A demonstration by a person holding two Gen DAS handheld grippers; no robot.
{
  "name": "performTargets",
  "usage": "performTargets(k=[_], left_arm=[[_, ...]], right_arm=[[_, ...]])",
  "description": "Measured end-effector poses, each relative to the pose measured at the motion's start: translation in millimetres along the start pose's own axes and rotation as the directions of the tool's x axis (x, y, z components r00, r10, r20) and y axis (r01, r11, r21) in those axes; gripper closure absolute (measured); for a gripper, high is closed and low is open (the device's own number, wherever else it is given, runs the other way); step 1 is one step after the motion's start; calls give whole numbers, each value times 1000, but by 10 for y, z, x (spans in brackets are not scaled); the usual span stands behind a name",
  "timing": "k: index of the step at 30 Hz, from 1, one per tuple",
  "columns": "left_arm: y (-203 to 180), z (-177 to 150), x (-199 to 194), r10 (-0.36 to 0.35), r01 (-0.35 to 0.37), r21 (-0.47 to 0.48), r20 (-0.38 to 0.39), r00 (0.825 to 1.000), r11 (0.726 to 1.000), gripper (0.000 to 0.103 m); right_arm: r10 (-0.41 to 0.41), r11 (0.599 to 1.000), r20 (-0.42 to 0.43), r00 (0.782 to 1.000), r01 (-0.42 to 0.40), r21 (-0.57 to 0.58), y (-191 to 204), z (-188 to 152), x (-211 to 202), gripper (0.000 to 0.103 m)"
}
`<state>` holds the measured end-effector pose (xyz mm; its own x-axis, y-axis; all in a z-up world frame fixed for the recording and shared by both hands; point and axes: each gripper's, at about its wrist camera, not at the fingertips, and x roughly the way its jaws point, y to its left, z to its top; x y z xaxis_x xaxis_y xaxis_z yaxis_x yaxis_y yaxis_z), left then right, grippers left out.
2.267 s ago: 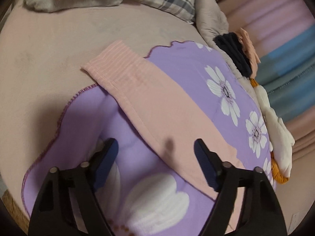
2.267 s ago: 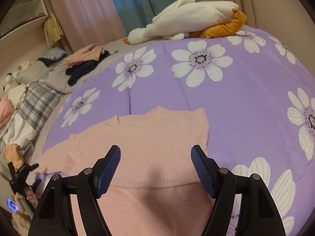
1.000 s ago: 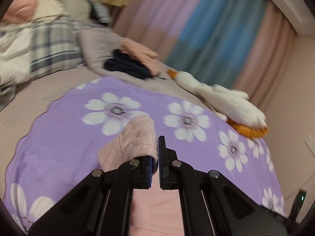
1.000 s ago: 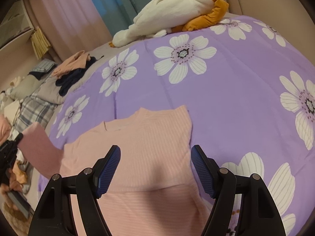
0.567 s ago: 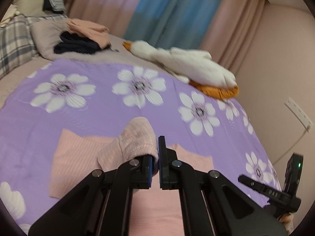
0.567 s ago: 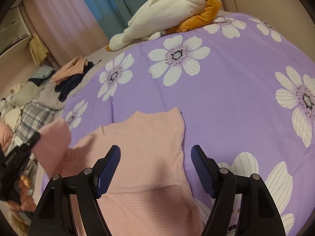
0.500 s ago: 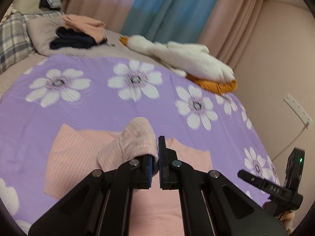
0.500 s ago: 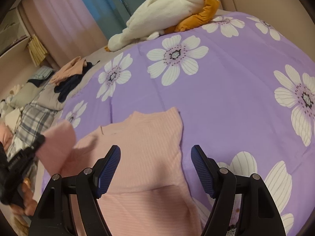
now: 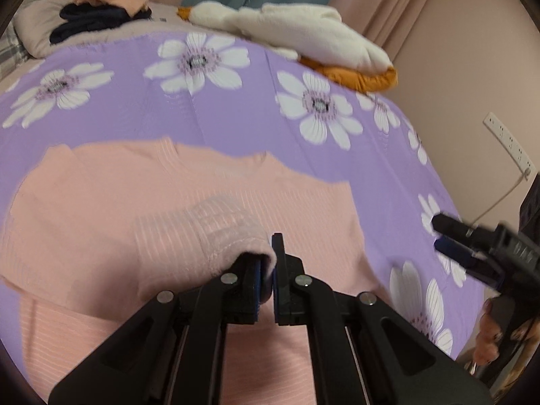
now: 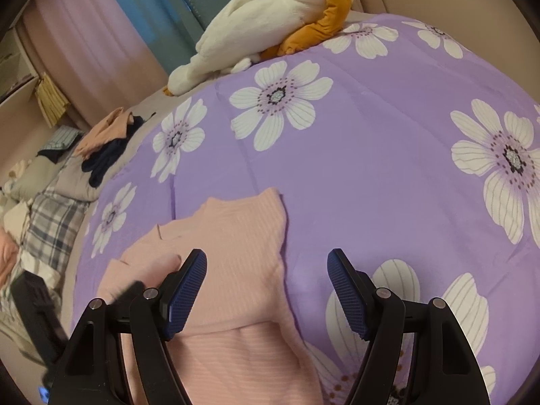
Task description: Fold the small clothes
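A pink ribbed top (image 9: pixel 101 209) (image 10: pixel 236 263) lies spread on the purple flowered blanket (image 9: pixel 236 114) (image 10: pixel 388 168). My left gripper (image 9: pixel 268 270) is shut on the cuff of the top's sleeve (image 9: pixel 222 233), which is carried low over the top's body. In the right wrist view that left gripper (image 10: pixel 37 317) shows as a dark blur at the top's left side. My right gripper (image 10: pixel 266 290) hangs open over the top's right edge with nothing between its fingers. It also shows at the right of the left wrist view as the right gripper (image 9: pixel 472 253).
A white and orange plush goose (image 9: pixel 297 33) (image 10: pixel 263 27) lies at the blanket's far edge. Folded pink and navy clothes (image 9: pixel 101 3) (image 10: pixel 108 141) sit on a grey cushion at the far left, by a plaid cloth (image 10: pixel 50 226). Curtains and a wall with a socket (image 9: pixel 506 141) stand behind.
My left gripper has carried the sleeve rightward and down across the top's body, turning toward the right side of the bed. The right gripper has stayed open and drifted only slightly.
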<state>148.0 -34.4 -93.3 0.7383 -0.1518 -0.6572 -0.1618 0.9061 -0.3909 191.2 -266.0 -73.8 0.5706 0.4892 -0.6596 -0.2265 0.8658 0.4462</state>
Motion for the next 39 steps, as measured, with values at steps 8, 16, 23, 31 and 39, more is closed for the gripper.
performTargets(k=[8, 16, 23, 31, 39], left_arm=[[154, -207, 290, -8, 1, -67, -114, 993, 998, 99], [83, -178, 27, -80, 75, -55, -101, 992, 996, 61], [363, -48, -627, -80, 81, -106, 20, 997, 991, 33], [1054, -77, -1109, 130, -112, -214, 73, 989, 970, 35], [1590, -313, -1238, 181, -163, -283, 38, 983, 945, 59]], right_arm=[[-7, 1000, -11, 1000, 7, -7, -7, 5, 32, 30], [-26, 999, -20, 999, 26, -26, 29, -7, 73, 30], [-39, 996, -38, 999, 36, -81, 197, -59, 173, 30], [-26, 976, -90, 996, 6, -216, 654, -260, 376, 30], [37, 918, -167, 985, -99, -384, 1306, -630, 535, 32]])
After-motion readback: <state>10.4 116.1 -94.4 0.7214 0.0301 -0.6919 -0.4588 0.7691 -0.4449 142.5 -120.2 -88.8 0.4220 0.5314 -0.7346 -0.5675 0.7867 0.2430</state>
